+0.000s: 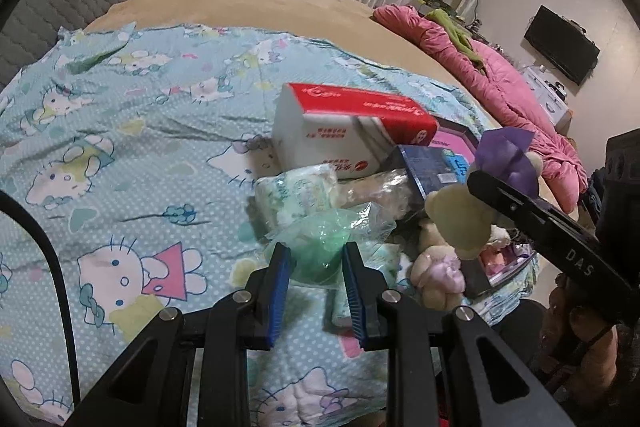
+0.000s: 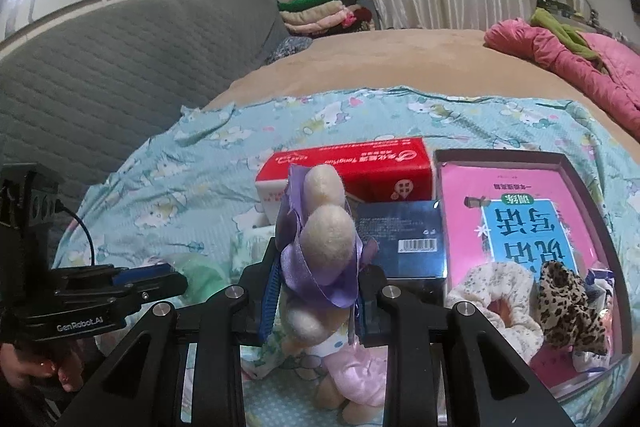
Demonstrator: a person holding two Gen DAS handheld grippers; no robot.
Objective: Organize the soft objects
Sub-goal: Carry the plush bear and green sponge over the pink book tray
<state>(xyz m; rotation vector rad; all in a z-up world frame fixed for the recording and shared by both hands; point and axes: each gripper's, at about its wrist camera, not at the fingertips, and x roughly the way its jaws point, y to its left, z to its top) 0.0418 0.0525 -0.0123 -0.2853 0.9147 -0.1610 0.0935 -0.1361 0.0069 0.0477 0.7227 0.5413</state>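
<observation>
Green crinkly plastic bag [image 1: 326, 247] sits clamped in my left hand-held gripper [image 1: 318, 261], lifted off the heap on the bed [image 1: 120, 131]. The right view adds the pink-lined box [image 2: 568, 163], far right: my right hand-held gripper [image 2: 316, 291] pinches the purple-ribboned plush bear [image 2: 324, 227], which probably goes there next.

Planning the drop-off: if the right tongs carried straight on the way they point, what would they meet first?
Probably the red tissue pack, straight ahead beyond the plush toy held in the right tongs; depth is unclear.
</observation>
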